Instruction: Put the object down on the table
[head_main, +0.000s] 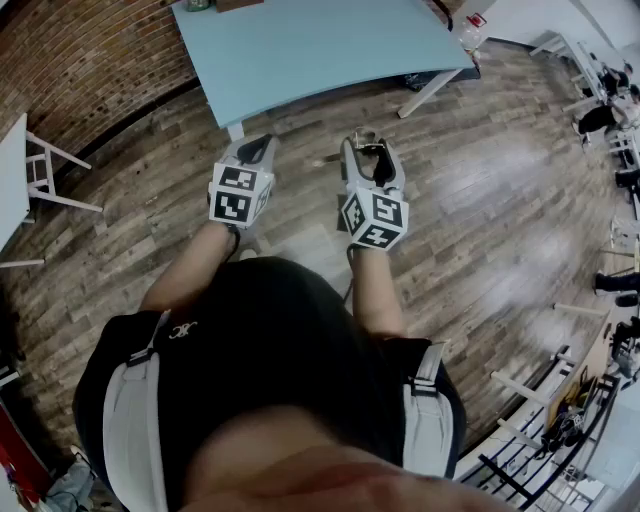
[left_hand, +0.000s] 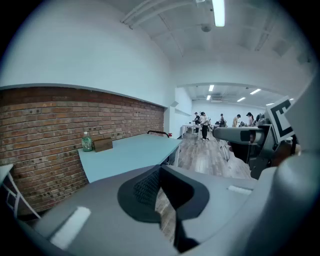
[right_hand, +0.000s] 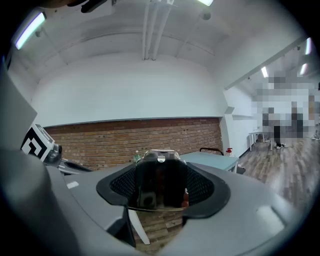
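My right gripper (head_main: 368, 150) is shut on a dark, glossy object (right_hand: 160, 175) with a clear shiny rim, which fills the space between the mesh pads (right_hand: 202, 187). It hangs over the wooden floor, just short of the near edge of the light blue table (head_main: 320, 50). My left gripper (head_main: 256, 150) is level with it on the left. Its jaws stand close together with nothing between them (left_hand: 159, 192). The table (left_hand: 130, 155) lies ahead of both grippers, against a brick wall.
At the far end of the table by the wall stand a green bottle (left_hand: 87, 142) and a brown box (left_hand: 103, 144). White furniture legs (head_main: 45, 175) are at the left. People (left_hand: 202, 125) stand far off in the room. Racks and clutter (head_main: 570, 420) line the right side.
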